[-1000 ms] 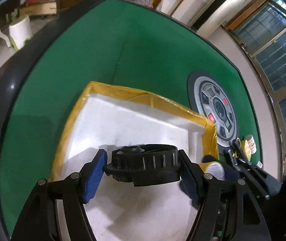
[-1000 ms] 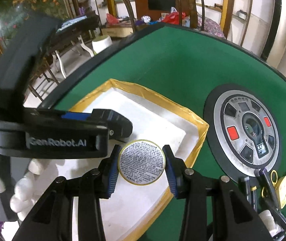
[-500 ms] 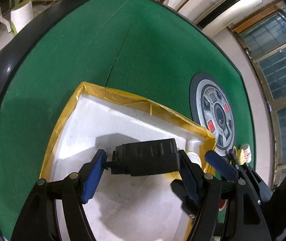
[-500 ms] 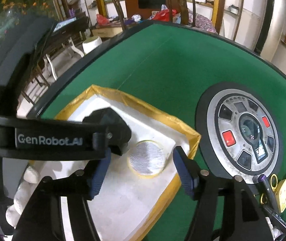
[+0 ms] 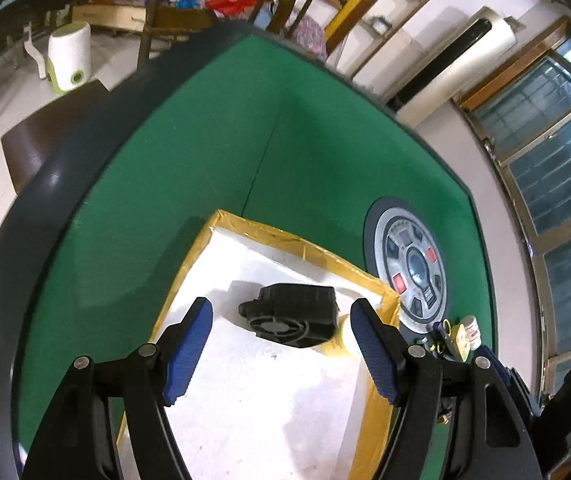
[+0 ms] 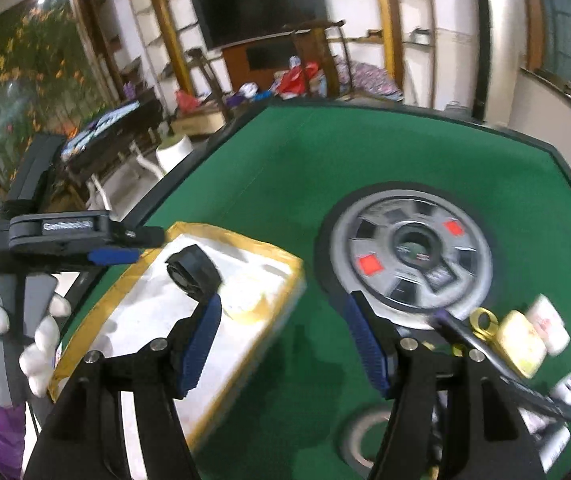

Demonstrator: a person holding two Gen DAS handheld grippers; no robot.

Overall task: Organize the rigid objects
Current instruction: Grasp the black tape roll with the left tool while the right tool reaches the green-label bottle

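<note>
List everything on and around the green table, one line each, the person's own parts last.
tray: 1, white with yellow taped rim, on the green felt
black fan-like part: 1, black, lying in the tray
round tin: 1, yellow-edged, in the tray beside the black part
table: 1, green felt with dark rim
centre console: 1, grey disc with two red buttons, set in the table
small items: several, cream, white, gold and dark, beside the console; blurred
left gripper: 1, black with blue pads, open above the tray, empty
right gripper: 1, same, open, empty
gloved hand: 1, white glove, holding the left gripper's handle
</note>
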